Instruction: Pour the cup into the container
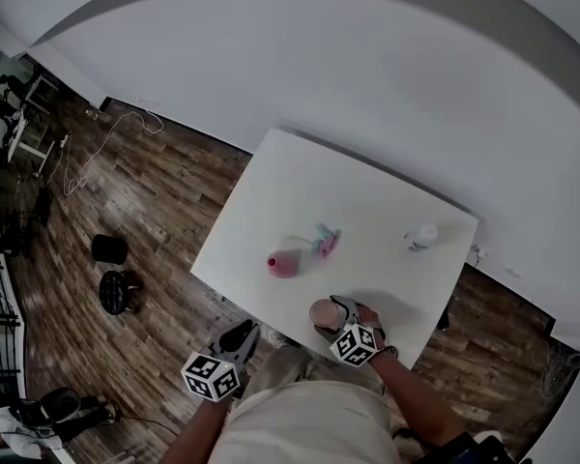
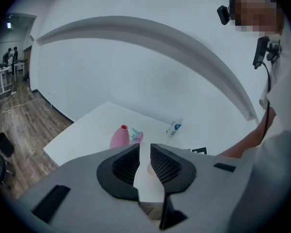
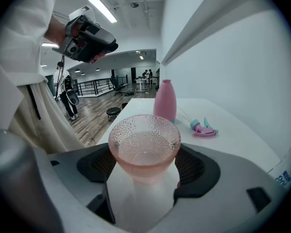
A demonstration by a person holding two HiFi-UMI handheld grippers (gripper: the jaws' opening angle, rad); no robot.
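1. At the bottom of the head view, the left gripper [image 1: 240, 338] hangs off the near edge of the white surface [image 1: 367, 196]. Its own view shows the gripper [image 2: 144, 160] with jaws drawn almost together, a slim gap between them and nothing held.
2. Just right of it, the right gripper [image 1: 336, 311] is clamped on a pink dimpled cup [image 1: 323, 313]. The right gripper view shows the cup [image 3: 144, 144] upright, with a jaw pressed against each side.
3. Beyond the cup, near the centre of the frame, the pink container [image 1: 283, 264] stands upright and well apart from it.
4. A pink and teal spray cap [image 1: 325, 241] lies just beside the container, on its far side.
5. A small clear bottle [image 1: 422, 237] stands alone towards the surface's right edge.
6. Two black stools [image 1: 116, 288] sit on the wooden floor [image 1: 155, 182] at left.
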